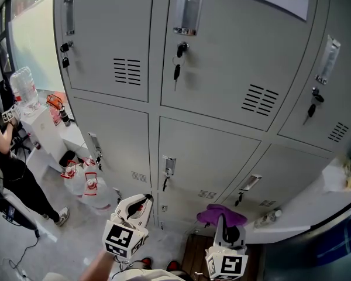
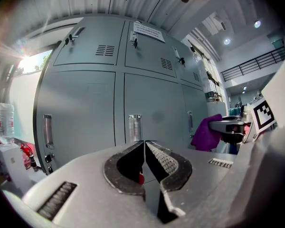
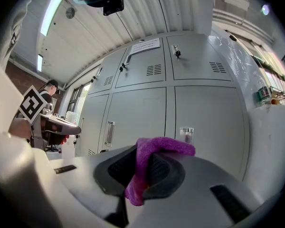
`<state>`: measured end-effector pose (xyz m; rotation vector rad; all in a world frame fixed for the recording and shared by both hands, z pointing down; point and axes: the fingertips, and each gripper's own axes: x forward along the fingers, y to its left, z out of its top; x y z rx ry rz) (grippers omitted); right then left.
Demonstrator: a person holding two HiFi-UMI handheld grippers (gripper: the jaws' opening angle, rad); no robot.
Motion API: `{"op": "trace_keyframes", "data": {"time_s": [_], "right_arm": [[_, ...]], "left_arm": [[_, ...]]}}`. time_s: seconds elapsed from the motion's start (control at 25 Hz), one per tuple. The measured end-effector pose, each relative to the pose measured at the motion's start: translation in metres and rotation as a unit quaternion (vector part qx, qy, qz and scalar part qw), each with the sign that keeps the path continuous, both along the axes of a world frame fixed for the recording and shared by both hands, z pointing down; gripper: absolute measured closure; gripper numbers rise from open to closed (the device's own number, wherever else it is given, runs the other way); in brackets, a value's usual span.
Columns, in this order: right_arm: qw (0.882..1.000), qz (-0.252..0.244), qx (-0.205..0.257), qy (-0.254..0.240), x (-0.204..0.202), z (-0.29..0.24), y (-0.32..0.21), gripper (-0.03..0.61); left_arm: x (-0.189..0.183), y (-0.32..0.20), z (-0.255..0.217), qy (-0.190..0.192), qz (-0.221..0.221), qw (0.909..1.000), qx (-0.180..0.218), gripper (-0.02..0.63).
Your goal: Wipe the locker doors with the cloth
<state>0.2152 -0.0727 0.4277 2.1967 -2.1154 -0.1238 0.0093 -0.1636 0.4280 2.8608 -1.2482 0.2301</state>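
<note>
Grey metal locker doors (image 1: 207,148) fill the head view, with keys hanging in the upper locks. My right gripper (image 1: 222,220) is low at the bottom centre, shut on a purple cloth (image 1: 221,214) that drapes over its jaws; the same purple cloth (image 3: 147,163) is pinched between the jaws in the right gripper view, facing the lockers (image 3: 171,113) a short way off. My left gripper (image 1: 141,204) sits to its left, jaws closed together with nothing between them (image 2: 145,163). Both grippers are held short of the doors, not touching them.
Several water bottles (image 1: 85,183) stand on the floor at lower left beside a white cabinet (image 1: 47,127) that carries a large bottle (image 1: 24,89). A person in black (image 1: 6,157) stands at far left. A white counter (image 1: 304,206) runs along the right.
</note>
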Motion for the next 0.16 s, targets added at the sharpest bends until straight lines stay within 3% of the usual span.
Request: {"op": "trace_keyframes", "data": {"time_s": [0.16], "right_arm": [[1.000,-0.005,0.002,0.004,-0.0007,-0.0003,-0.0028,0.546]], "left_arm": [[-0.0012,-0.0015,0.0005,0.000,-0.002,1.0000,-0.002,0.583]]}}
